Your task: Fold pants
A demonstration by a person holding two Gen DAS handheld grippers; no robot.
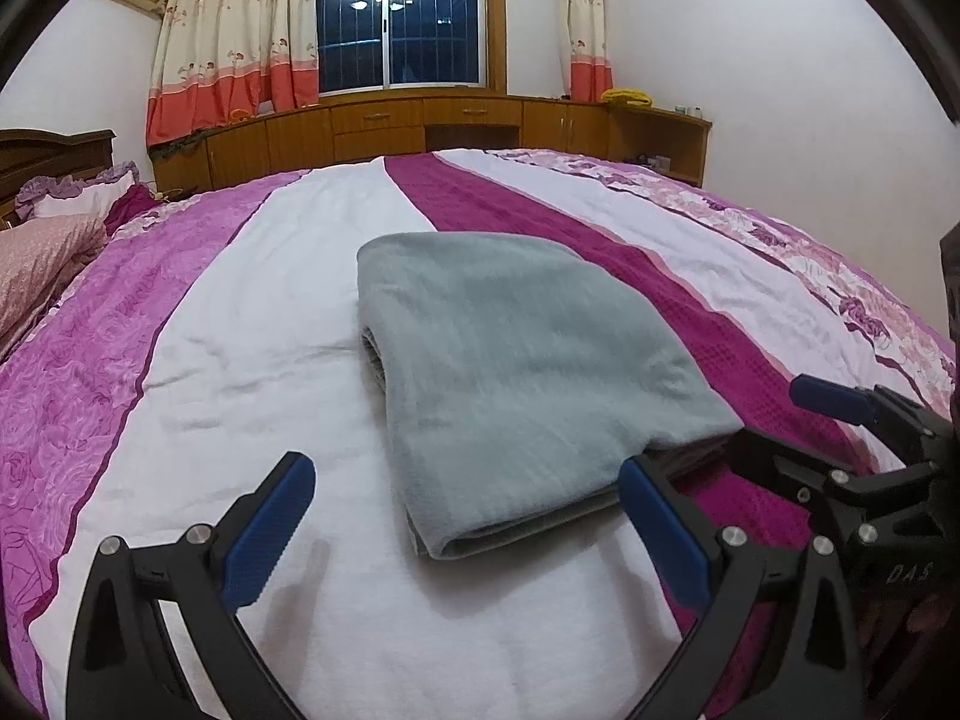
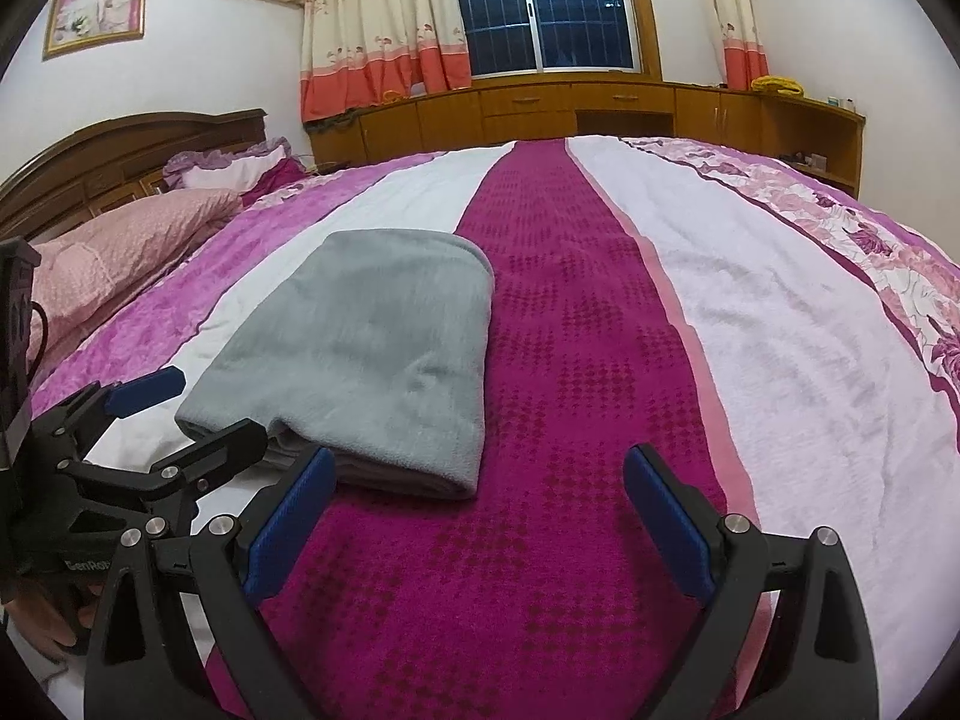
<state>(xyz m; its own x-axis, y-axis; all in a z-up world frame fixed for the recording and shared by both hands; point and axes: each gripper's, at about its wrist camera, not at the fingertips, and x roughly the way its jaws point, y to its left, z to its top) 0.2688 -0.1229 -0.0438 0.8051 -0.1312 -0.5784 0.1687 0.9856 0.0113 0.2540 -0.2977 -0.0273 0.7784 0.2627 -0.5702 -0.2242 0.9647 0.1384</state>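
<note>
Two black blue-padded tools, the left gripper [image 1: 465, 531] and right gripper [image 2: 480, 516], hover wide open and hold nothing at the near edge of the folded grey fleece pants [image 1: 516, 384]. These lie on the striped magenta-and-white bedspread [image 1: 270, 396]; beyond stand wooden cabinets [image 1: 372, 126] and a dark curtained window [image 1: 399, 12].

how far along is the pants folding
Nearly done, it seems: the grey pants lie as a compact folded stack on the striped bedspread. Nothing is in hand; the left gripper and right gripper both have open jaws. At most, tidying the near edge remains.
</note>
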